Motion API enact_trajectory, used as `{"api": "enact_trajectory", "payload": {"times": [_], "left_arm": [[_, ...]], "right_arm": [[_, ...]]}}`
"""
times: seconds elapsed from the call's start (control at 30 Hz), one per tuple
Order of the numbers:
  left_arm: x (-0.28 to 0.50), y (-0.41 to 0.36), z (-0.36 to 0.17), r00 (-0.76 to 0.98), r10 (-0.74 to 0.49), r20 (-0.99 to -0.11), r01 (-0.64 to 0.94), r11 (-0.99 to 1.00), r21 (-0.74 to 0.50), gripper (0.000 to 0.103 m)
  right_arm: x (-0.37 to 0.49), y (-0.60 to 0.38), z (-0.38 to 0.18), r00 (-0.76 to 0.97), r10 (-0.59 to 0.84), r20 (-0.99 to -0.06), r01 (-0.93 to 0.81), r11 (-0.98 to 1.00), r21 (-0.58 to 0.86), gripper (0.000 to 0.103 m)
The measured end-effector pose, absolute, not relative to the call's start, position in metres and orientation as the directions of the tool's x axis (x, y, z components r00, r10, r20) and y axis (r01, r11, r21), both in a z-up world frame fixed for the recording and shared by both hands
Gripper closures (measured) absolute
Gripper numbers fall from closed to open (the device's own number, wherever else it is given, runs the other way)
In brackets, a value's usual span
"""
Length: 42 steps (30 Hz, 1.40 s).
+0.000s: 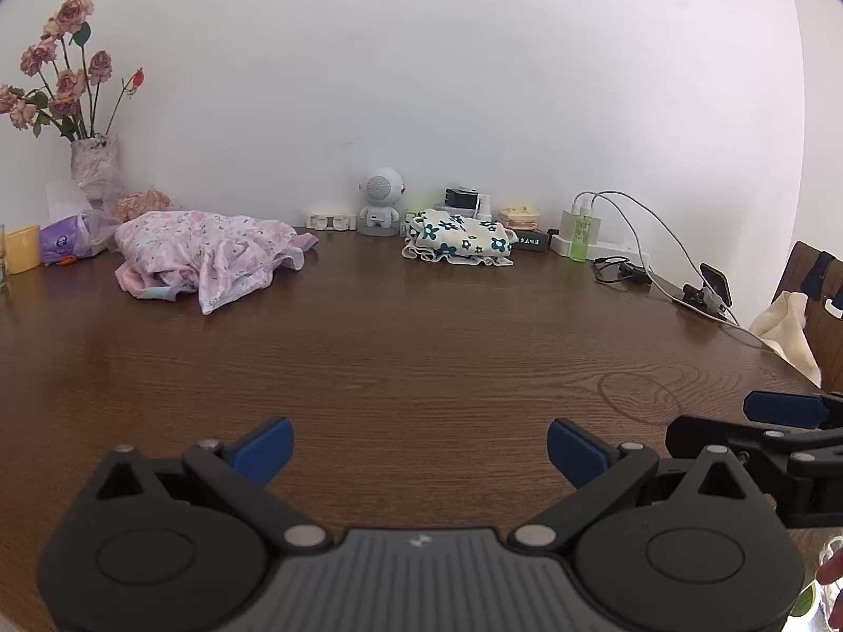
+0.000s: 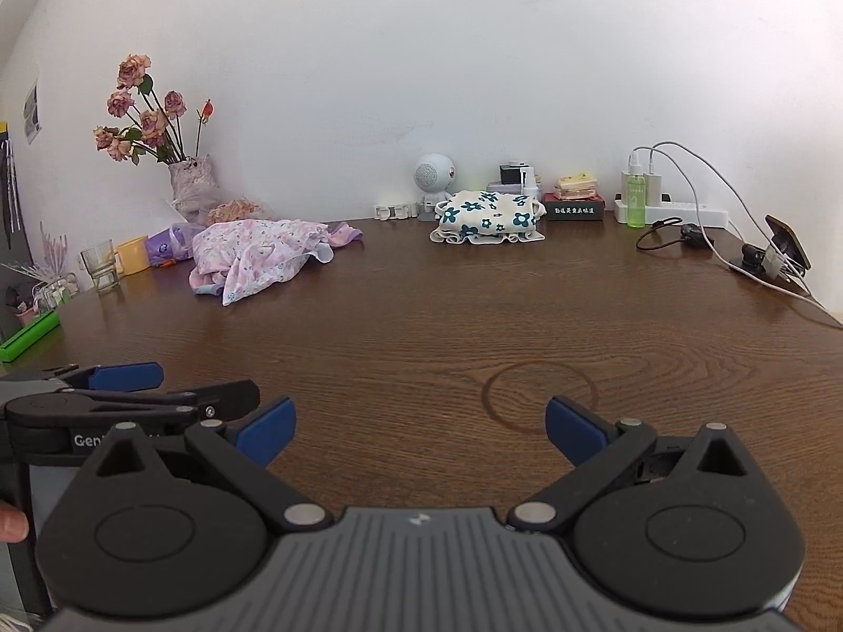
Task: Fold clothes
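A crumpled pink floral garment (image 1: 208,255) (image 2: 258,253) lies in a heap at the far left of the brown wooden table (image 1: 421,347) (image 2: 421,326). A cream garment with dark teal flowers (image 1: 461,242) (image 2: 487,217) sits folded near the wall at the back middle. My left gripper (image 1: 419,450) hovers open over bare table near the front edge, nothing between its blue pads. My right gripper (image 2: 420,429) is likewise open and empty, just right of the left one; each gripper shows at the side of the other's view.
Along the wall stand a vase of dried roses (image 2: 189,184), a yellow cup (image 2: 134,255), a glass (image 2: 100,263), a white robot-shaped speaker (image 2: 433,179), small boxes, a green bottle (image 2: 636,203) and a power strip with cables (image 2: 685,213). A phone on a stand (image 2: 780,253) sits at the right edge.
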<state>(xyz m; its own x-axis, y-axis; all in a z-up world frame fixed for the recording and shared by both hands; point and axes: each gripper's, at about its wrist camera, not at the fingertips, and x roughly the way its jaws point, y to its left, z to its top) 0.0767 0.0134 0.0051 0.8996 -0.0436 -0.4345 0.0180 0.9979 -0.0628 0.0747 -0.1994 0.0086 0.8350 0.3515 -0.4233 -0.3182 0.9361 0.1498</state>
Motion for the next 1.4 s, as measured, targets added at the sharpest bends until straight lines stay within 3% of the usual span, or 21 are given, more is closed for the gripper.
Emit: {"api": "enact_trajectory", "payload": {"times": [0.57, 1.4], "left_arm": [[0.007, -0.003, -0.008, 0.913, -0.032, -0.407, 0.016, 0.999, -0.043, 0.0], [-0.006, -0.009, -0.008, 0.928, -0.024, -0.372, 0.014, 0.999, -0.032, 0.0]], "right_arm": [[0.0, -0.208, -0.008, 0.847, 0.357, -0.394, -0.314, 0.934, 0.173, 0.0], [0.001, -0.215, -0.018, 0.831, 0.372, -0.413, -0.312, 0.927, 0.206, 0.0]]}}
